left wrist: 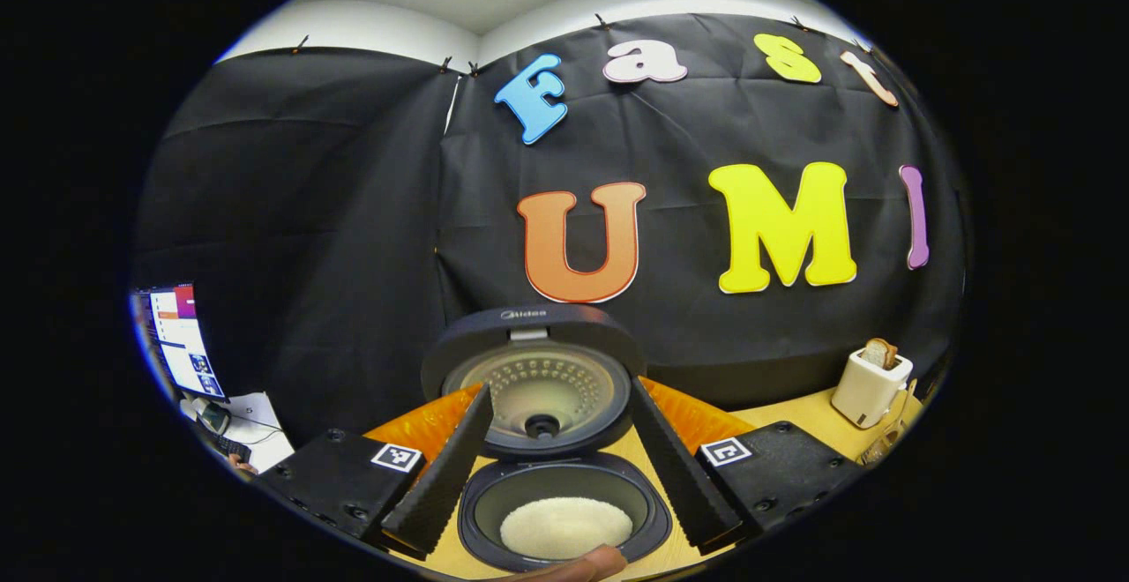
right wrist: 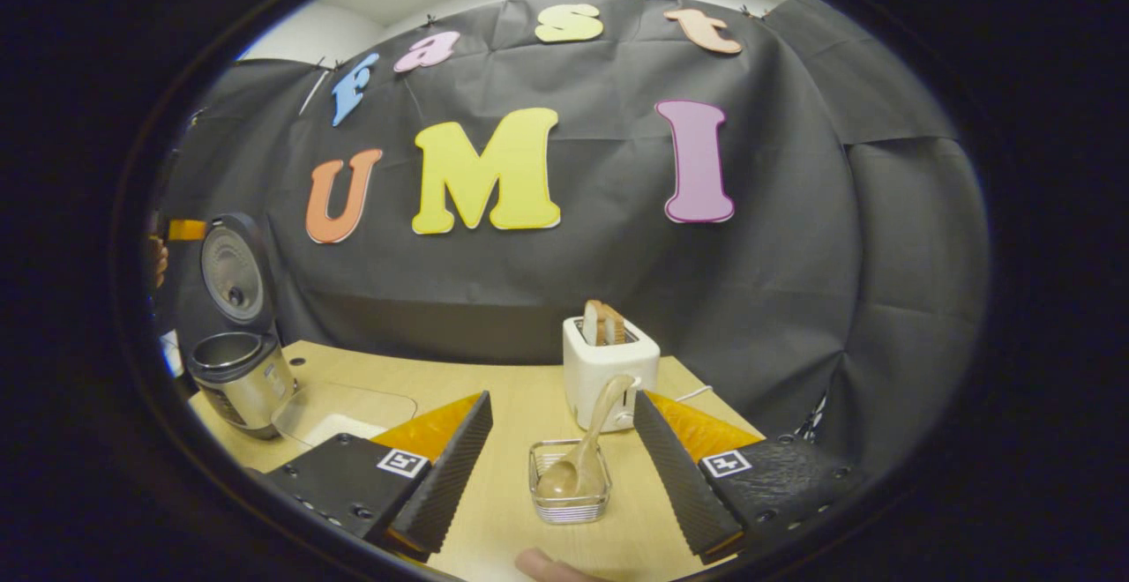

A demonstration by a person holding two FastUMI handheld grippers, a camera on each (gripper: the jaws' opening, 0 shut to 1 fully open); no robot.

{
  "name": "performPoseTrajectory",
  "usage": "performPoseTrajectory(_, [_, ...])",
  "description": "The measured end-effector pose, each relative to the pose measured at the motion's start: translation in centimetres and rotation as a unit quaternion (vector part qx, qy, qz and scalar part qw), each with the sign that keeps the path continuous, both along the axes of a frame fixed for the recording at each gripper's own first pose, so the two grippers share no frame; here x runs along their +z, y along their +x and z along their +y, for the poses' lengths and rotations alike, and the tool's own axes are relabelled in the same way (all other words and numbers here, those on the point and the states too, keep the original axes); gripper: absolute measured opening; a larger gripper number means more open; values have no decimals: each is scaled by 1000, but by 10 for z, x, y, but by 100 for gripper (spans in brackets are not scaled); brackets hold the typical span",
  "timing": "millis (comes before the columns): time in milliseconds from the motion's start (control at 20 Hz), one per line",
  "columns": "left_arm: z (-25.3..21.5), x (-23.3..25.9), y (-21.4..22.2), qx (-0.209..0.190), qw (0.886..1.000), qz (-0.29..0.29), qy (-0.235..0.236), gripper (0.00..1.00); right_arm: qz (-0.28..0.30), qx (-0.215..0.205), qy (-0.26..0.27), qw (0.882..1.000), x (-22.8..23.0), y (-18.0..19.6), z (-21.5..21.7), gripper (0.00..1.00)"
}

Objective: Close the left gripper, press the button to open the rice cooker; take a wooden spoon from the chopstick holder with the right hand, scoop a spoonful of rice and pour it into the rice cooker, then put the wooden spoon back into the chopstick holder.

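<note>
Two claws stand wide apart in the jaws, neither holding anything. The left claw (left wrist: 556, 485) hovers over the rice cooker (left wrist: 564, 503), whose lid (left wrist: 534, 379) stands upright and open, with a patch of white rice (left wrist: 566, 527) lying in the inner pot. The right claw (right wrist: 557, 476) faces the chopstick holder (right wrist: 569, 481), a small wire basket on the desk (right wrist: 494, 485), where the wooden spoon (right wrist: 582, 458) rests bowl down, its handle leaning up toward the white toaster (right wrist: 609, 370) just behind. From the right gripper view the cooker sits well off to the left, beside a clear shallow container (right wrist: 344, 410) (its contents are too faint to name with confidence).

Judging by how things lie, the spoon is either not yet taken or already returned; the frames cannot settle which. If a grasp is next, the risk is the slanted handle: jaws closing off-centre could tip the light basket or knock the handle against the toaster. A tilted carry would spill grains on the desk, and the raised lid could be clipped on approach.
</note>
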State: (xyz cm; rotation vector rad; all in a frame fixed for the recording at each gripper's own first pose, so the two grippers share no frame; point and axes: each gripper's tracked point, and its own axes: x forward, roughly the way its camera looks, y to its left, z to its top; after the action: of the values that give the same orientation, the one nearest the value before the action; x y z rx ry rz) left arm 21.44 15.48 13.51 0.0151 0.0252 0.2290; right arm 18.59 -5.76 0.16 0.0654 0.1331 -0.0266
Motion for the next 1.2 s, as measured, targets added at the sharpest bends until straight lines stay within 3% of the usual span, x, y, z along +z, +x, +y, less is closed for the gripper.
performPoseTrajectory(250, [18,39,38,30,999,-12,-6,99,-3,-12,-3,1000,-9,-2,-20,96])
performPoseTrajectory(600, [44,75,95,29,999,-23,-12,98,16,-11,13,1000,-30,-10,-35,96])
performPoseTrajectory(800, [54,62,116,25,999,2,-23,95,15,-3,19,1000,-29,-18,-34,96])
performPoseTrajectory(1000, [55,29,124,32,997,50,-44,99,4,14,19,1000,-19,-27,-22,95])
performPoseTrajectory(1200, [51,31,117,36,998,48,-29,100,3,42,28,999,-17,-39,-2,95])
